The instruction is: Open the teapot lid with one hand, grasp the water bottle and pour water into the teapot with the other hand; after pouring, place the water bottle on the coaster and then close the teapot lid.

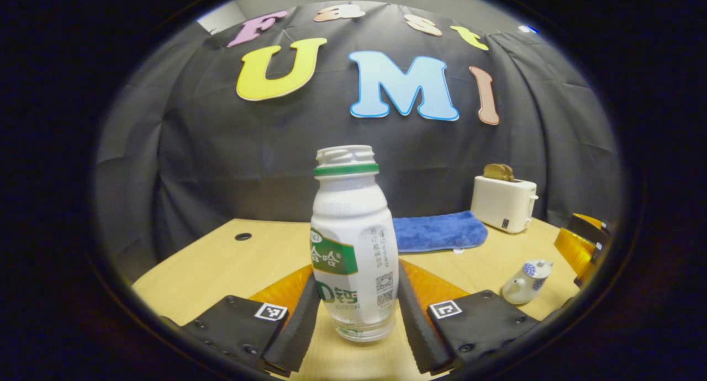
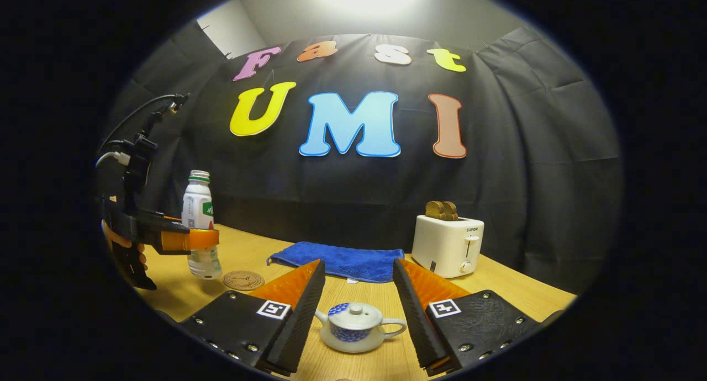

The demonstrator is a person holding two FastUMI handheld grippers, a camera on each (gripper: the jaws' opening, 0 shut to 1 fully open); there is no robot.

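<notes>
- Left gripper – jaws spread around the water bottle, which stands upright between them. Fingers close on both flanks; can't tell if either pad actually touches, so not a confirmed grip.
- Bottle mouth is uncapped. From the right gripper view the bottle sits just beside the coaster, not on it, base on the table.
- Right gripper – open wide, straddling the teapot without touching it. Lid is seated on the pot.
- Layout fits both a stage ahead of the pour and one after it with the bottle parked off the coaster – can't tell which.
- Risks: uncapped bottle tips or spills if one finger hits first; the rounded body may slip in a low pinch; wide jaws could knock the small pot sideways.
- Towel and toaster sit behind, well apart.
</notes>
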